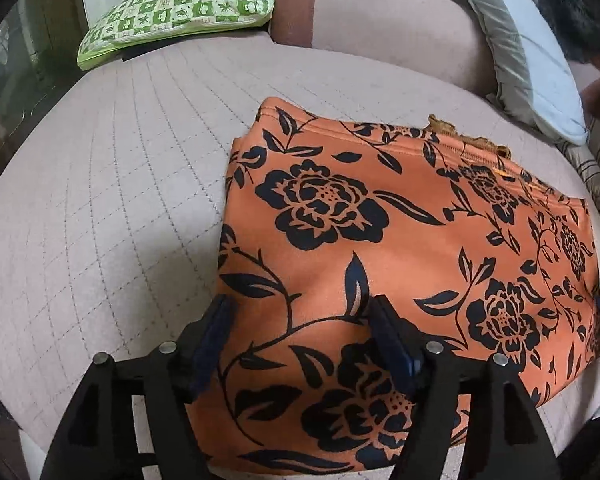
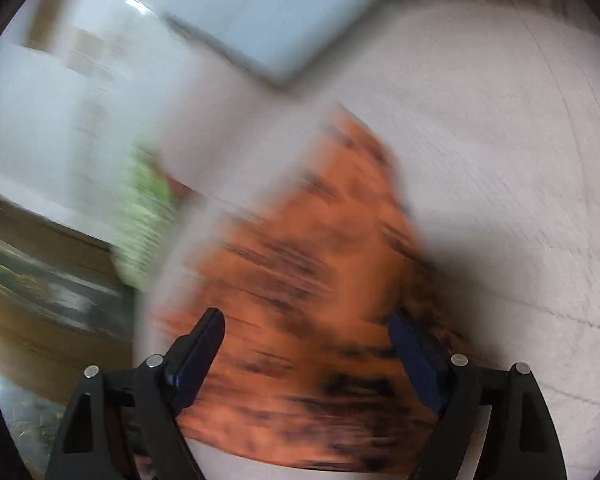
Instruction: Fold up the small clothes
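Orange floral garment (image 1: 380,248) folded flat on quilted sofa seat (image 1: 112,208); left claw (image 1: 300,320) and right claw (image 2: 306,332) both spread wide, holding nothing

No readable text or labels anywhere, right wrist view perhaps too blurred

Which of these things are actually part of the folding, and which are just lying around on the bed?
Part of the job:
- orange floral garment, folded flat on the quilted cover
- left gripper, open over its near edge
- right gripper, open above it (blurred view)

Just lying about:
- green checked cushion
- grey and white pillow
- pink bolster
- quilted cover
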Tool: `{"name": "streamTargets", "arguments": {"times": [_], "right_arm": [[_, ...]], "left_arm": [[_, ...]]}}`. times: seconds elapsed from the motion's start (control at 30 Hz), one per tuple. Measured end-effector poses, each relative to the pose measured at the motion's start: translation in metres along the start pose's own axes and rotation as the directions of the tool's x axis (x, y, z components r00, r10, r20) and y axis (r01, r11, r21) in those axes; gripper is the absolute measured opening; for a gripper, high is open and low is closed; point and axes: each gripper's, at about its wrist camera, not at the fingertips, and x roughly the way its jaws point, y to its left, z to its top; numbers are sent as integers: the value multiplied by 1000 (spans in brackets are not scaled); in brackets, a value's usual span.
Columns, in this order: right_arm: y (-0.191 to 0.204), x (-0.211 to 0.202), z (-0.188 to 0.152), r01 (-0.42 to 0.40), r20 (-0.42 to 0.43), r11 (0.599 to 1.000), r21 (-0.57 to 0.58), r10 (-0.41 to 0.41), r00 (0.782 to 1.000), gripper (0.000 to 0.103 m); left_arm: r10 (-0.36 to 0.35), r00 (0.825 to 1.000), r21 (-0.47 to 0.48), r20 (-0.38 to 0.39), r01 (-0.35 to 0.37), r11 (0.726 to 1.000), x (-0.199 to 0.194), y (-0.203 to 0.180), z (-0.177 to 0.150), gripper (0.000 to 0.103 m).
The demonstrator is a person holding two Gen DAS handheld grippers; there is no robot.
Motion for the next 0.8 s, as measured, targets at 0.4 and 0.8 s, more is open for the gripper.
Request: {"name": "streamTargets", "arguments": {"times": [0.4, 0.8], "right_arm": [[18, -38, -111, -3, -92, 997, -71, -3, 996, 80], [-38, -45, -101, 30, 15, 973, 229, -34, 999, 81]], "left_arm": [[-65, 998, -80, 15, 66, 995, -24, 3, -14, 74], [-113, 993, -62, 37, 115, 991, -26, -14, -13, 74]]}}
